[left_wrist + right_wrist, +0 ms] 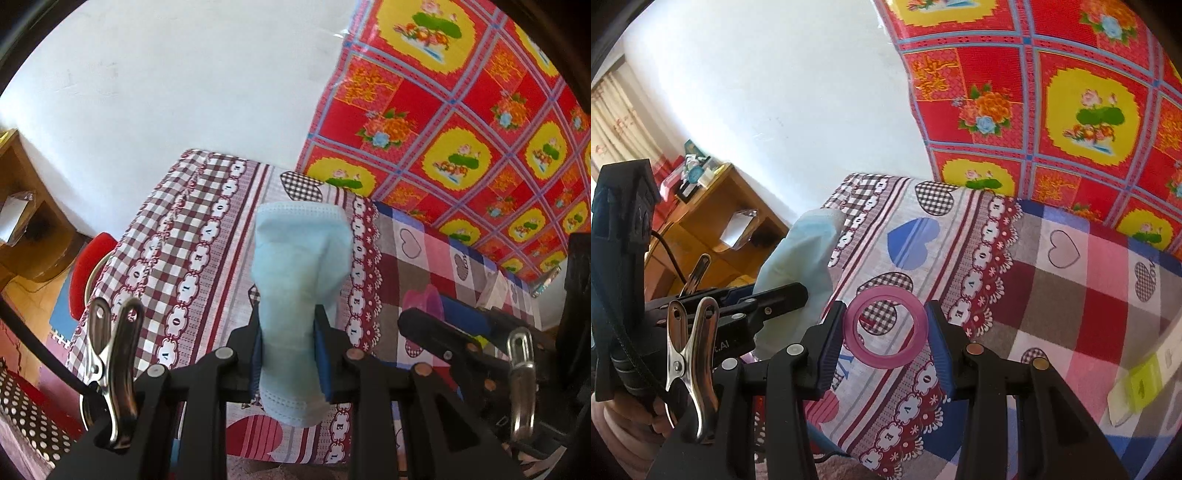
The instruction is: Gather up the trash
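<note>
Both pickups done: left gripper clenched on blue face mask, right gripper grasping pink ring, both lifted over the bed; next likely needs a bin, none visible.

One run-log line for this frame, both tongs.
left tongs: shut on blue face mask | right tongs: shut on pink plastic ring | both held above patchwork tablecloth
</note>
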`<state>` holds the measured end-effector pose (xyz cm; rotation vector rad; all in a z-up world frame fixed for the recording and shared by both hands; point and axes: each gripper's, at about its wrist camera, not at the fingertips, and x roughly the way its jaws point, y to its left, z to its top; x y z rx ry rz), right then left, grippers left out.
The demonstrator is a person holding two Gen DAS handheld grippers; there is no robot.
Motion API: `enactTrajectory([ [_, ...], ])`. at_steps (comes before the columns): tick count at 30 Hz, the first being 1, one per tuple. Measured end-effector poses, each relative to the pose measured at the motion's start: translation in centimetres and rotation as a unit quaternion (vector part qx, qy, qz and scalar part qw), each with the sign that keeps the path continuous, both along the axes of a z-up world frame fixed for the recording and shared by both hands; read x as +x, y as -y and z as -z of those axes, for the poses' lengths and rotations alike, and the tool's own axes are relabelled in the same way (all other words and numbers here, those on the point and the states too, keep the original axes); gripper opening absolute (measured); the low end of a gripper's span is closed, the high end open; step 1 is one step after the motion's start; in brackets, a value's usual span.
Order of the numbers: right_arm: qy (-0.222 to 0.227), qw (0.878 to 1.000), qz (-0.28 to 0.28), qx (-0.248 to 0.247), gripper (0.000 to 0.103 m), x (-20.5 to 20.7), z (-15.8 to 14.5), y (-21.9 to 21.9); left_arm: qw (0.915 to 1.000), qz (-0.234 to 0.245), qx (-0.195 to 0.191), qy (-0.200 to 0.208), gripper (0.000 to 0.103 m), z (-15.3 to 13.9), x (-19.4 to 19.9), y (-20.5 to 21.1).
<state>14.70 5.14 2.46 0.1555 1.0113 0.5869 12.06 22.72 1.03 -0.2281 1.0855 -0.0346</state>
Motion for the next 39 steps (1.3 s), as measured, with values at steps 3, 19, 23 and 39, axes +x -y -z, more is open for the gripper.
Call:
enactTrajectory([
  [3, 0.002, 1.0, -0.015, 0.002, 0.044, 0.3, 0.0, -0.4, 0.9999, -0.017, 0.002, 0.001, 0.025, 0.0, -0.2, -0.4],
  [19, 0.017, 0.996, -0.09, 0.001, 0.044, 0.5, 0.1, -4.4, 0.9944, -0.104, 0.016, 0.01, 0.025, -0.1, -2.6, -4.8],
  [23, 0.02, 0.994, -0.104, -0.001, 0.044, 0.4, 0.0, -6.0, 0.9926, -0.12, 0.017, 0.01, 0.025, 0.0, -3.1, -6.6],
  [39, 0.014, 0.995, -0.096, -0.003, 0.044, 0.6, -0.9, -12.1, 0.9901, -0.139, 0.019, 0.008, 0.025, 0.0, -2.9, -14.8],
])
